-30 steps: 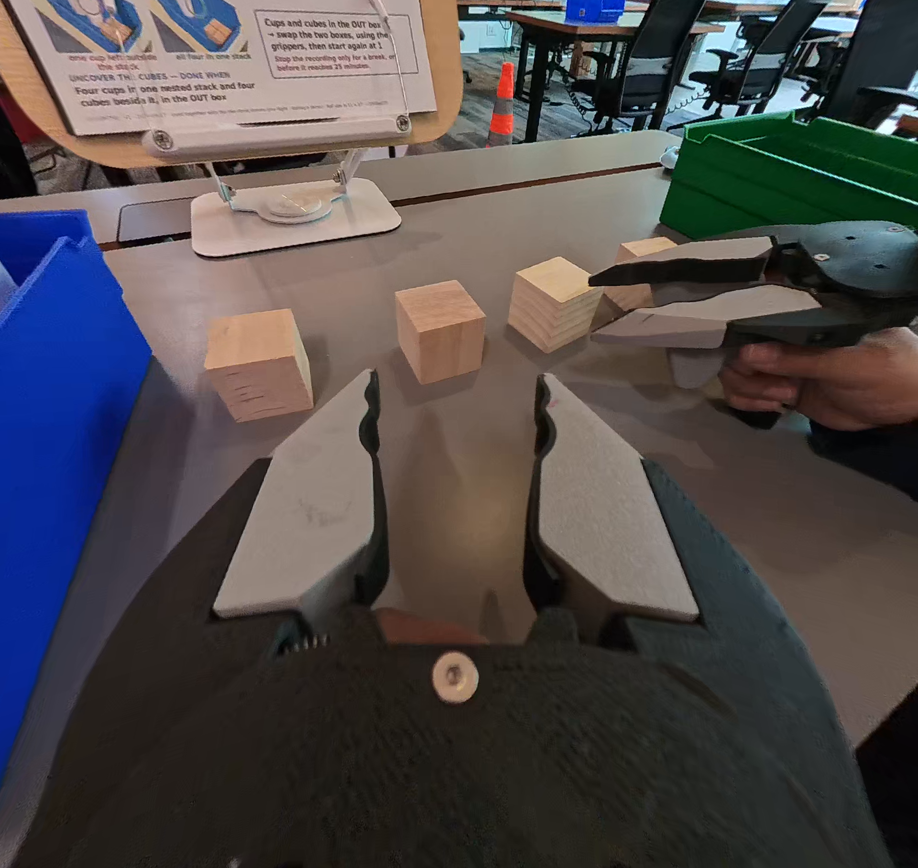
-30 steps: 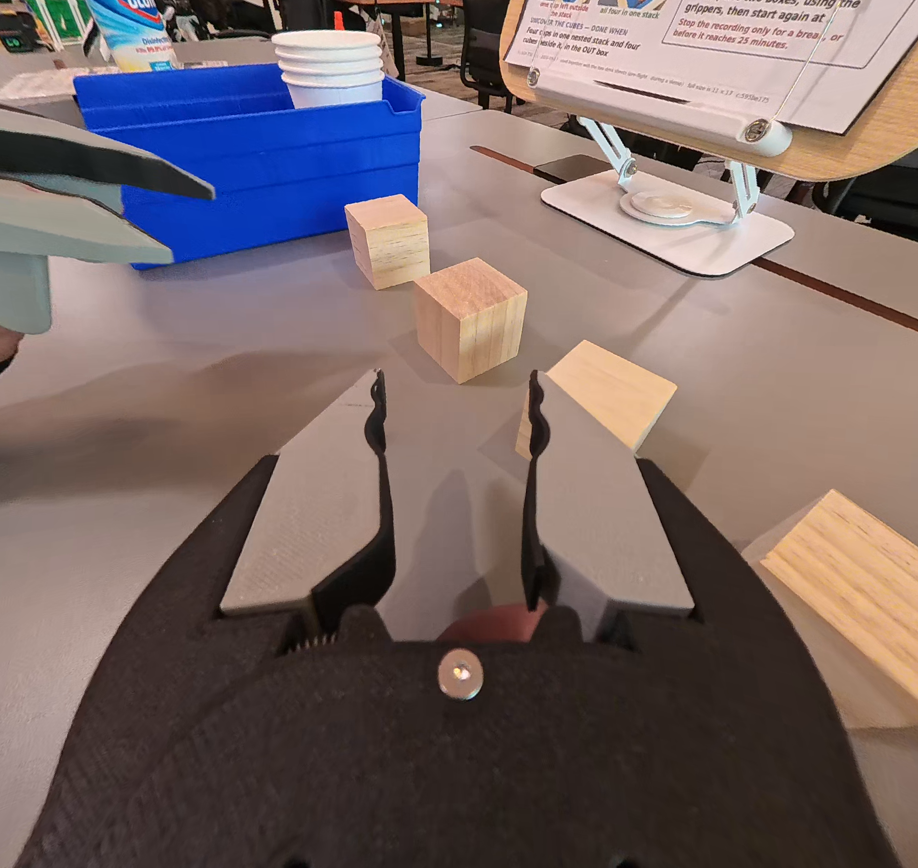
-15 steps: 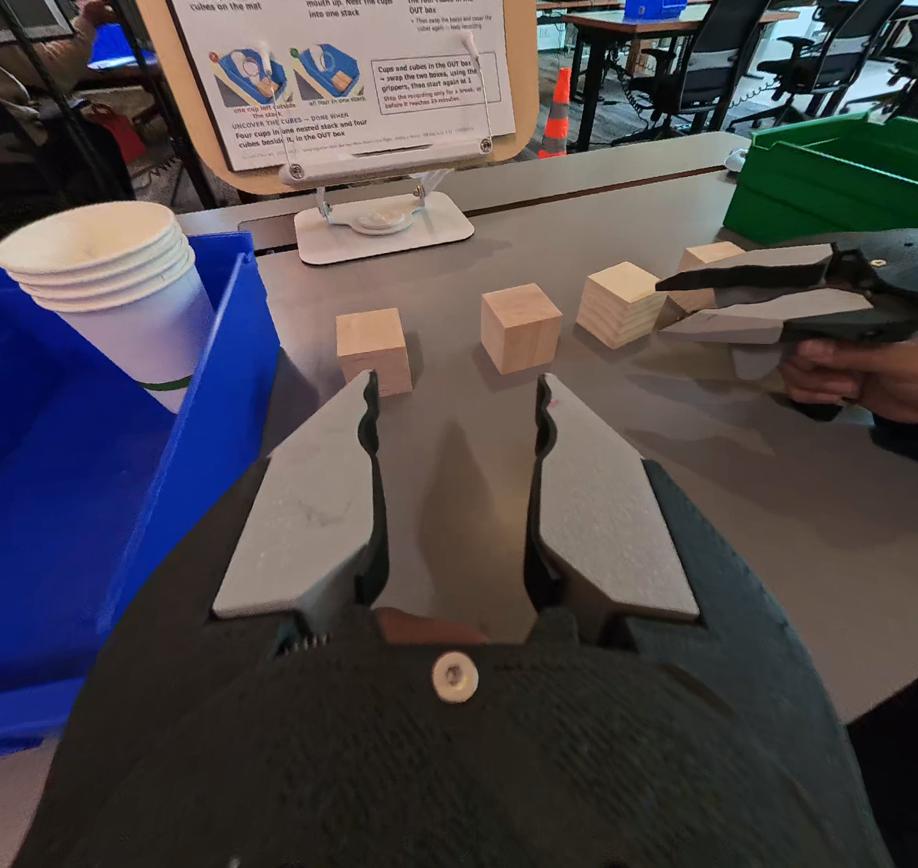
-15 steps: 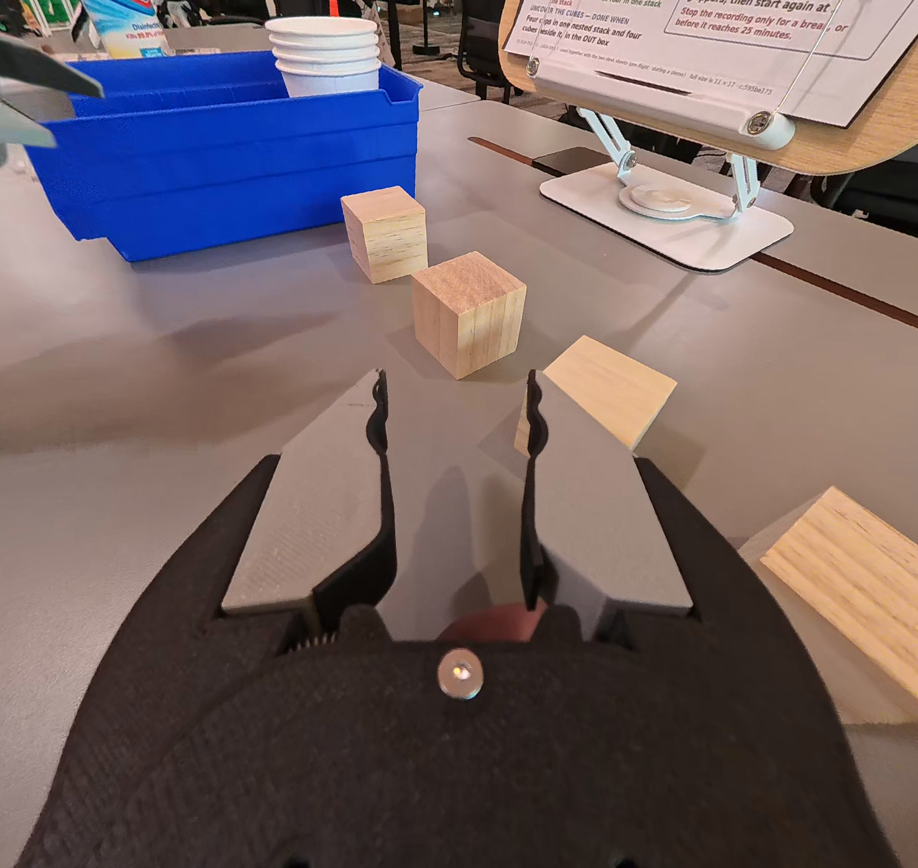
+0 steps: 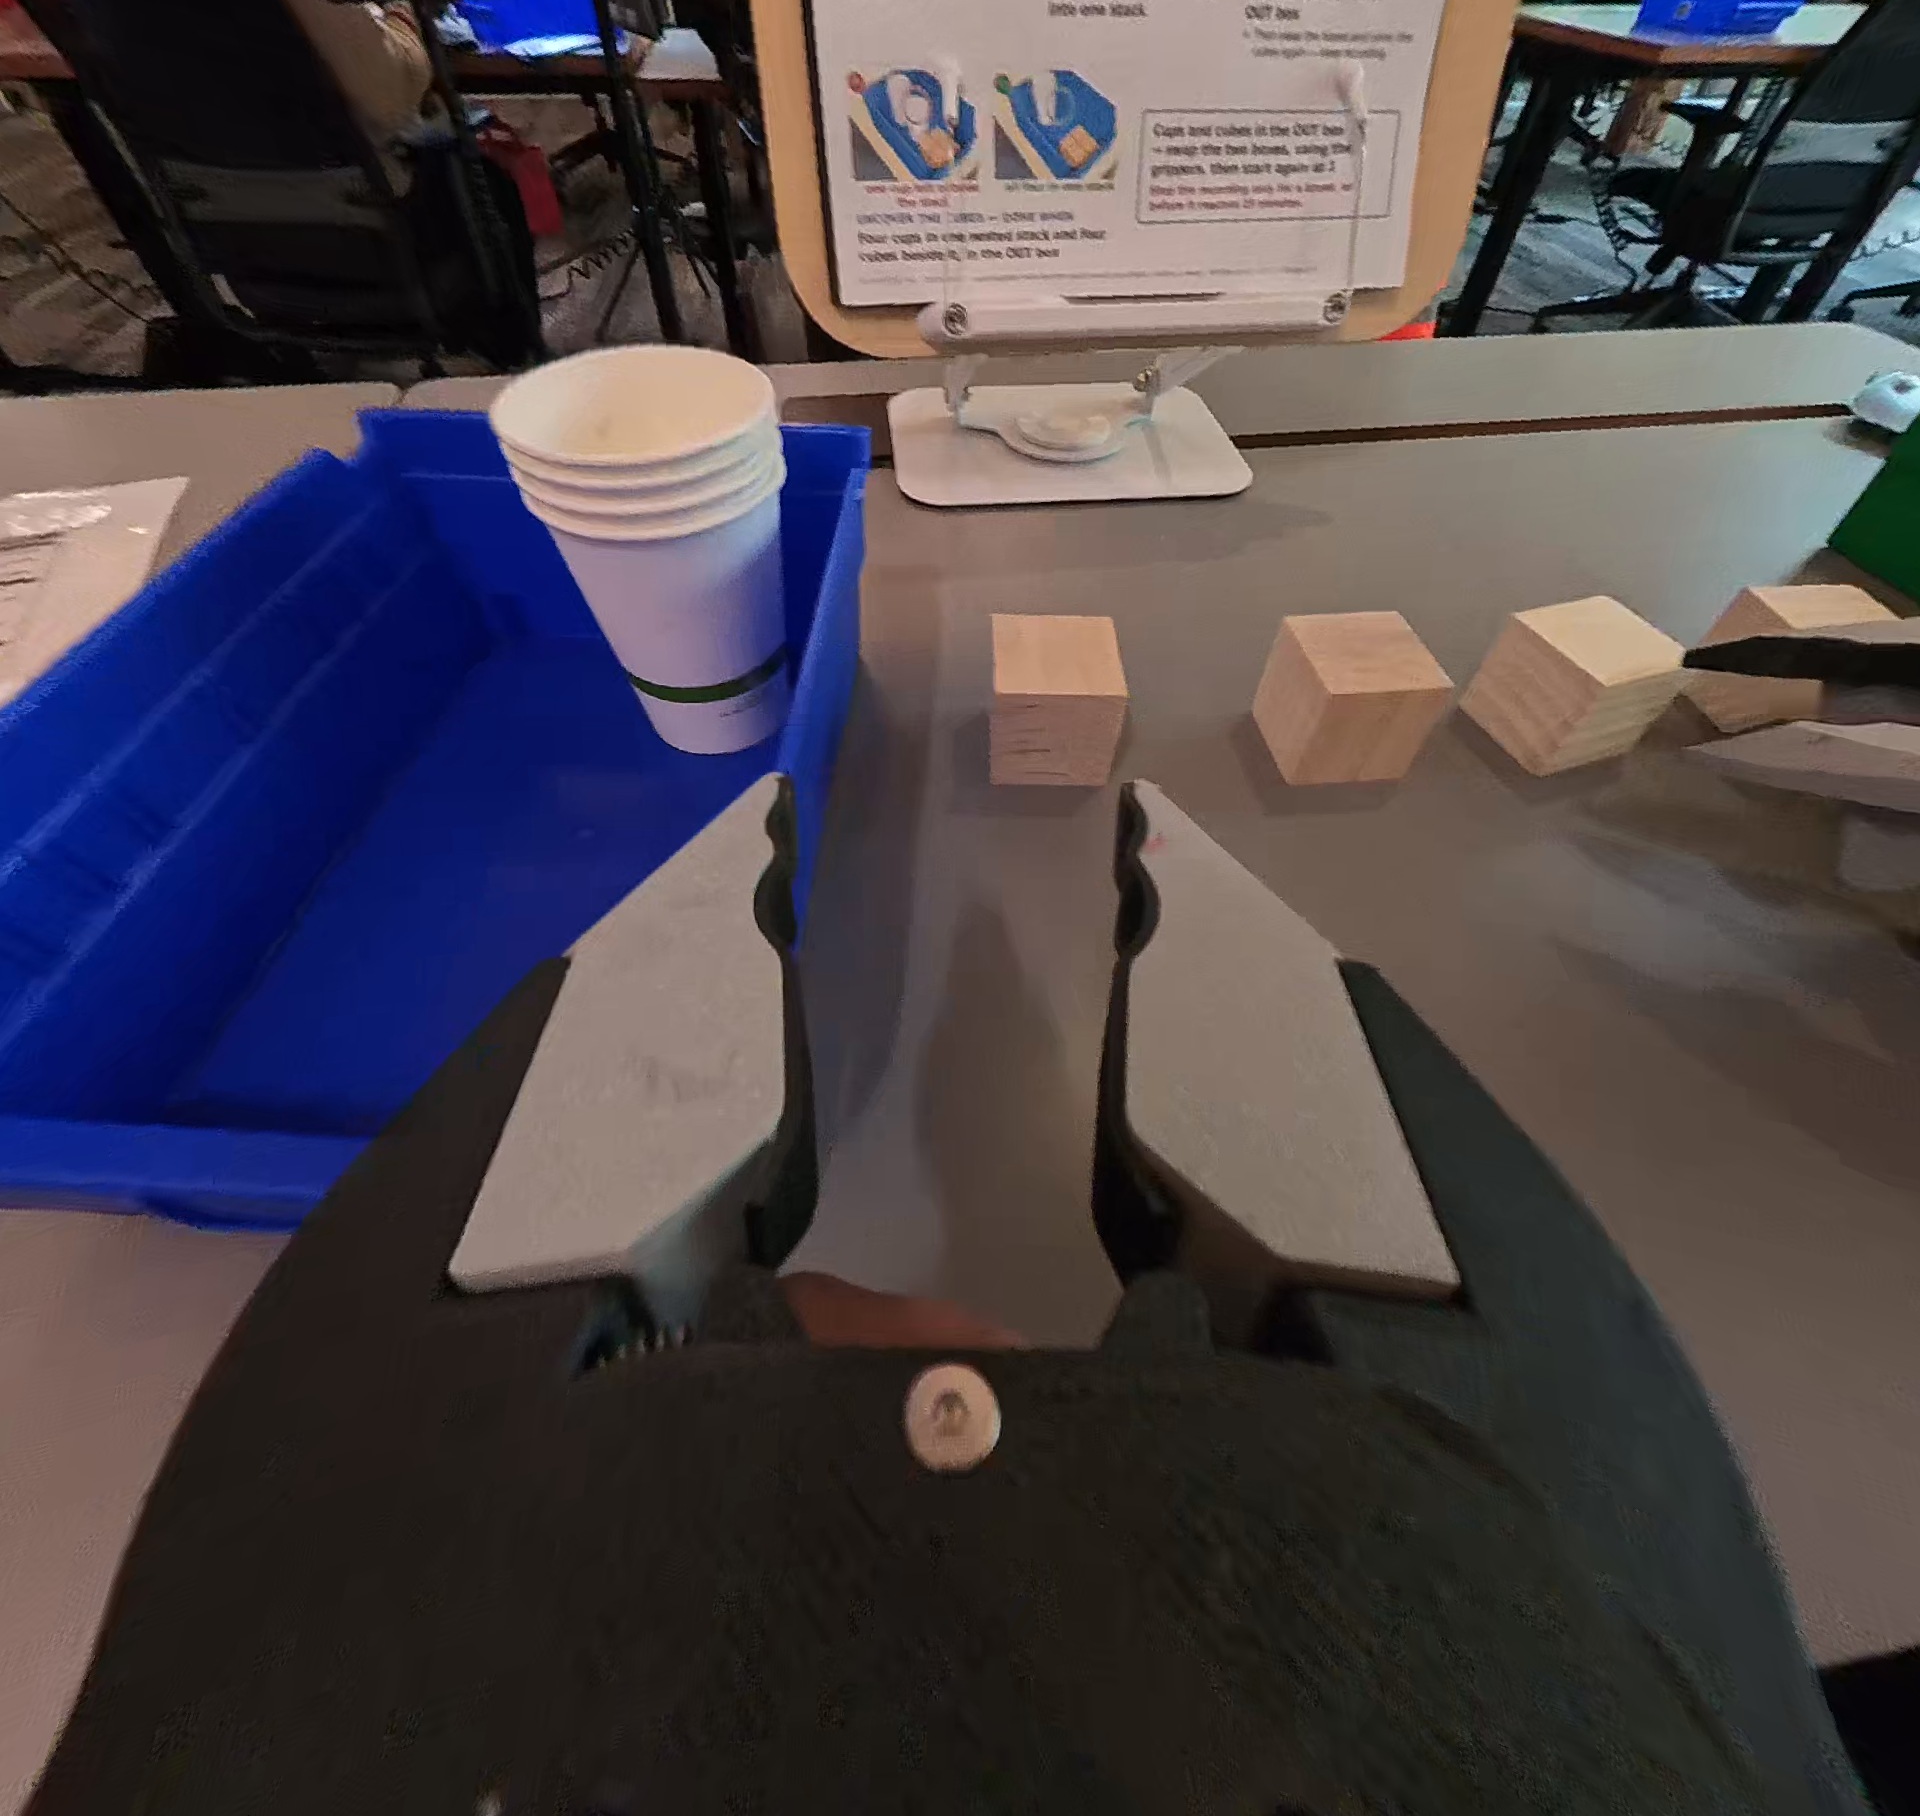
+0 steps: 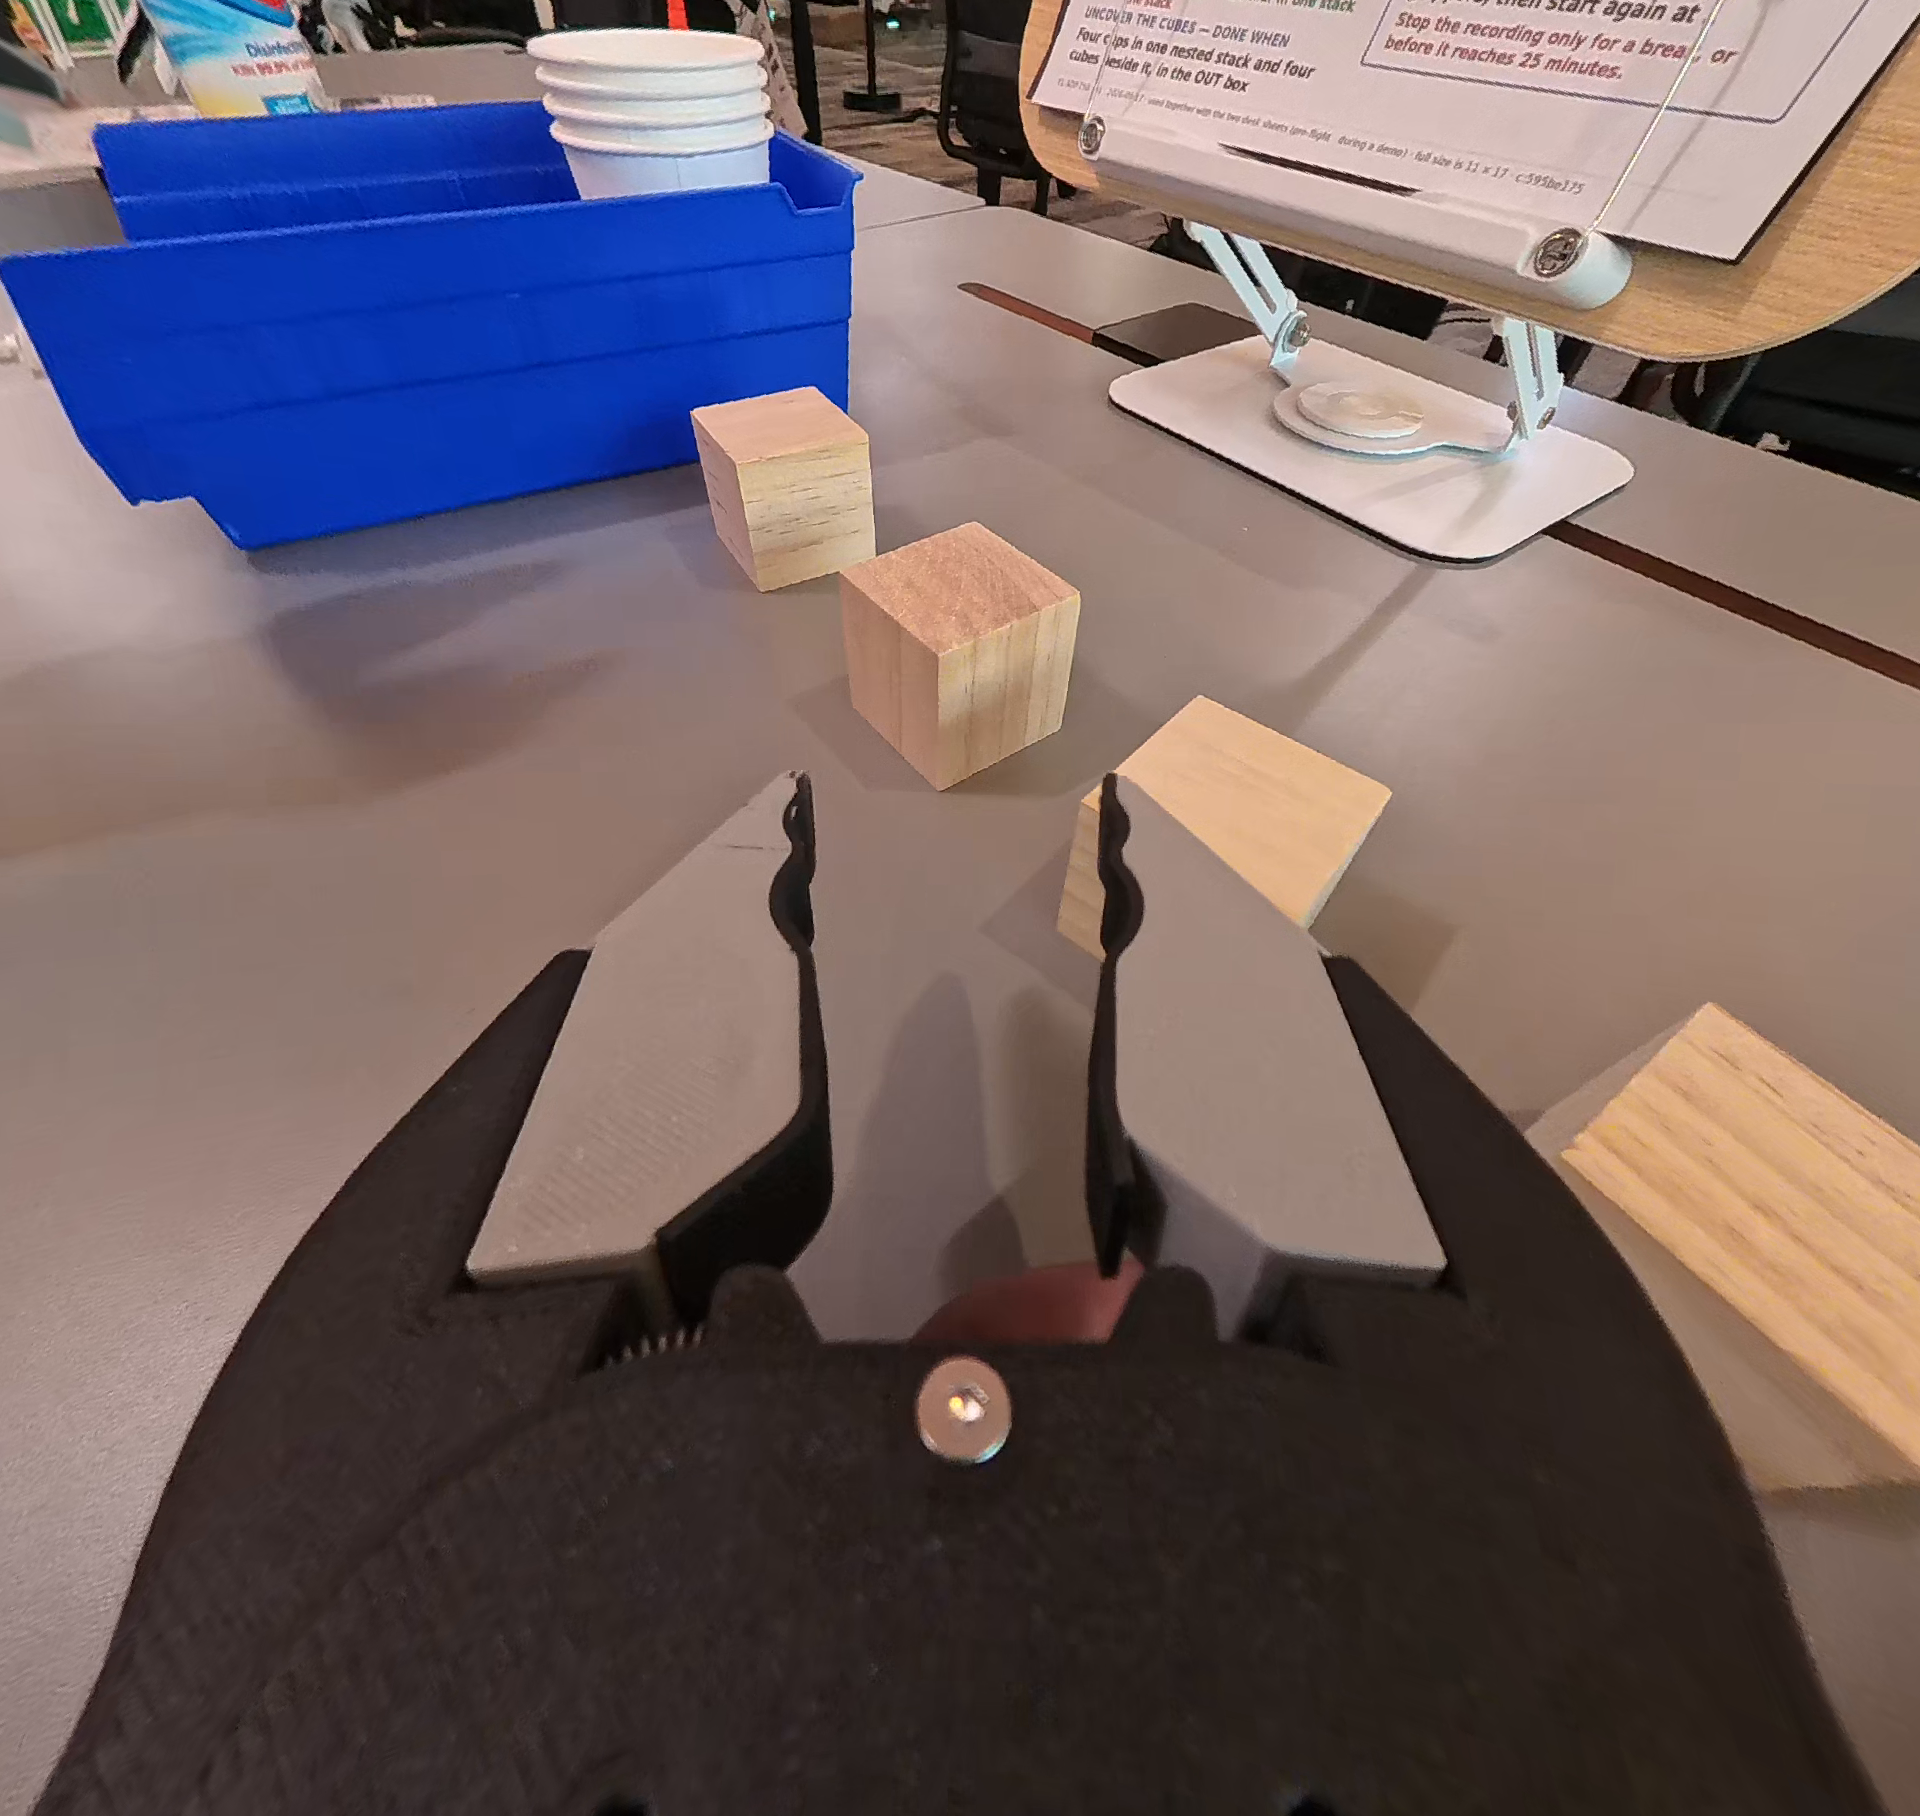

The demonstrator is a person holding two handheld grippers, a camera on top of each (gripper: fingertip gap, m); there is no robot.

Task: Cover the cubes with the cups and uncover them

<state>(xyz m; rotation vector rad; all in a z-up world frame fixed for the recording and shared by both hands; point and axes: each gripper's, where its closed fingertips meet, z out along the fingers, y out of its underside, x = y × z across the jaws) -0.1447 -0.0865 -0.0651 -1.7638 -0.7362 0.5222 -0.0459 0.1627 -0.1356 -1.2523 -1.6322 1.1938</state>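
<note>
4 cubes (image 5: pixel 1349 712) lined beside blue bin (image 5: pixel 312 831); grey table (image 5: pixel 1455 987) bare nearby.

The left wrist view looks forward over its own fingers (image 5: pixel 665 1060), low above the table (image 5: pixel 1455 1091). The right wrist view sits lower, facing leftward. Both share the cubes (image 5: pixel 1058 698) (image 6: pixel 784 483), blue bin (image 5: pixel 312 831) (image 6: pixel 436 364) and cup stack (image 5: pixel 665 540) (image 6: pixel 657 109) beyond the fingertips.

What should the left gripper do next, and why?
Probably reach to the stack of white cups in the blue bin and grip the top cup. All four wooden cubes stand bare on the table, and the left gripper is open with nothing in it, pointing beside the bin.
</note>
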